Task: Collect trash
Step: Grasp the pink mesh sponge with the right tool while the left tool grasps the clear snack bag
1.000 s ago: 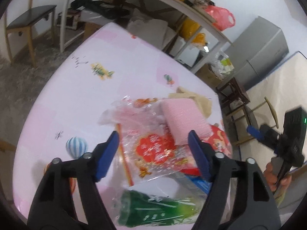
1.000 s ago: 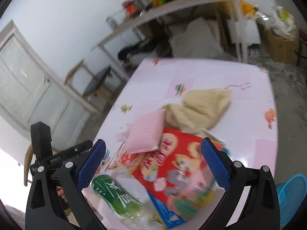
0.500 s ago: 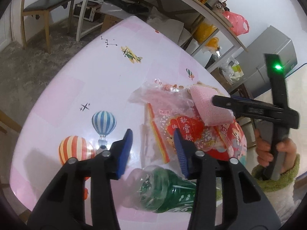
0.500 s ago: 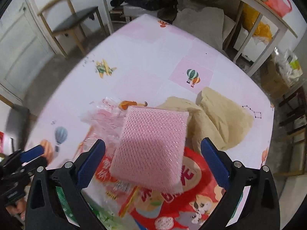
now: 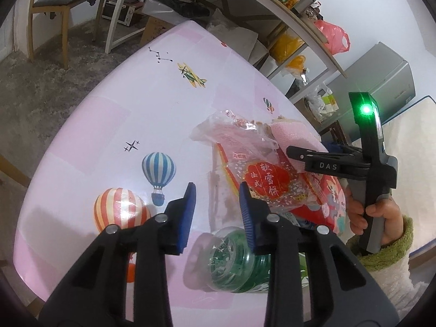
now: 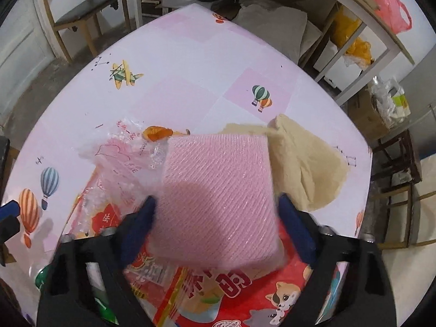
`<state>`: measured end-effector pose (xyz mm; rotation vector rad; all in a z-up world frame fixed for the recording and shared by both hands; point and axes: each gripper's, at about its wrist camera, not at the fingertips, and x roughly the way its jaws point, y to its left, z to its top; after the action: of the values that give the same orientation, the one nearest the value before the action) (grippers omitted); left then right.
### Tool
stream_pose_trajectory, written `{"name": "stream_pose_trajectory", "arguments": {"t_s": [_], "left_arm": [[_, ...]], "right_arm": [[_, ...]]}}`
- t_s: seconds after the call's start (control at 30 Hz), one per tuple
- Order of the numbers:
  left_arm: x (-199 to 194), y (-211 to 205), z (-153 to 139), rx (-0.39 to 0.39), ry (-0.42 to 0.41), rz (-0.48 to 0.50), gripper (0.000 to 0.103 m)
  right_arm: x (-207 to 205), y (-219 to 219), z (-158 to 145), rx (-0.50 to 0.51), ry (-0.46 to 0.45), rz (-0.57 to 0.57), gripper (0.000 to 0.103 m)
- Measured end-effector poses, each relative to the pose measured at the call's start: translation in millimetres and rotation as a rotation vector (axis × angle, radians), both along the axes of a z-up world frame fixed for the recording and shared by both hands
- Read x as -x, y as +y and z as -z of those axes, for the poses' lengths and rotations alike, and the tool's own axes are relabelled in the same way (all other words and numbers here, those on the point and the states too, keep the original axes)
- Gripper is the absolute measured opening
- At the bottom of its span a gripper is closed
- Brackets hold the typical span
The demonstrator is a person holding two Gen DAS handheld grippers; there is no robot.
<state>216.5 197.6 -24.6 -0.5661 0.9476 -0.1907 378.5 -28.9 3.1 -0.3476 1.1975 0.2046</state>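
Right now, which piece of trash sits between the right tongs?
The pink mesh-wrapped pack, lying atop the pile; the red snack bags lie underneath it, and the green bottle lies by the left tongs.

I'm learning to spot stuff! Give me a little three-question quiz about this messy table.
1. True or false: the green bottle stands upright.
2. Pick one: what lies between the right hand-held gripper's fingers? A: the pink packet. B: a beige cloth. C: a red snack bag.
3. Fill the gap: the light on that hand-held gripper glows ____.

Key
1. False: it lies on its side.
2. A: the jaws have just been closing around it.
3. Green.
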Motion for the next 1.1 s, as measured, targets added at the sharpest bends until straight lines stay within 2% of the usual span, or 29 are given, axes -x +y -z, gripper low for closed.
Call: {"name": "stream_pose_trajectory", "arguments": {"t_s": [0.17,0.23,0.37,0.4,0.57,0.7,0.77,0.87,0.97,1.1], "left_arm": [[-2,4,-1,0.009,-0.005,-0.003,0.03],[-5,6,-3,0.016,-0.011,-0.001,0.033],[-19,4,-5,0.047,0.007,0.013,0.047],[-27,4,-5,0.075,0.011,0.018,0.053],[-70,5,1,0.229,0.063,0.016,0.068],[-111,2,23,0.332,0.16,-0.008,0.068],[-129,-1,36,0.314,0.219,-0.04,0.066],[-146,-6,54,0.271,0.293,-0.08,0.057],[-153,-11,68,0.261,0.351,-0.112,0.048],[-157,-19,74,0.278,0.346,-0.129,0.04]], "right_arm": [[3,-16,-15,-0.084,-0.032,0.037,0.079],[4,-22,-23,-0.123,-0.051,0.045,0.079],[13,-35,-41,-0.193,-0.091,0.054,0.079],[15,-38,-45,-0.215,-0.096,0.054,0.079],[45,-58,-60,-0.321,-0.13,0.067,0.079],[72,-75,-67,-0.407,-0.161,0.084,0.079],[83,-83,-69,-0.445,-0.164,0.093,0.079],[94,-91,-74,-0.47,-0.177,0.097,0.079],[98,-99,-79,-0.488,-0.198,0.102,0.079],[100,-109,-78,-0.504,-0.2,0.112,0.079]]}}
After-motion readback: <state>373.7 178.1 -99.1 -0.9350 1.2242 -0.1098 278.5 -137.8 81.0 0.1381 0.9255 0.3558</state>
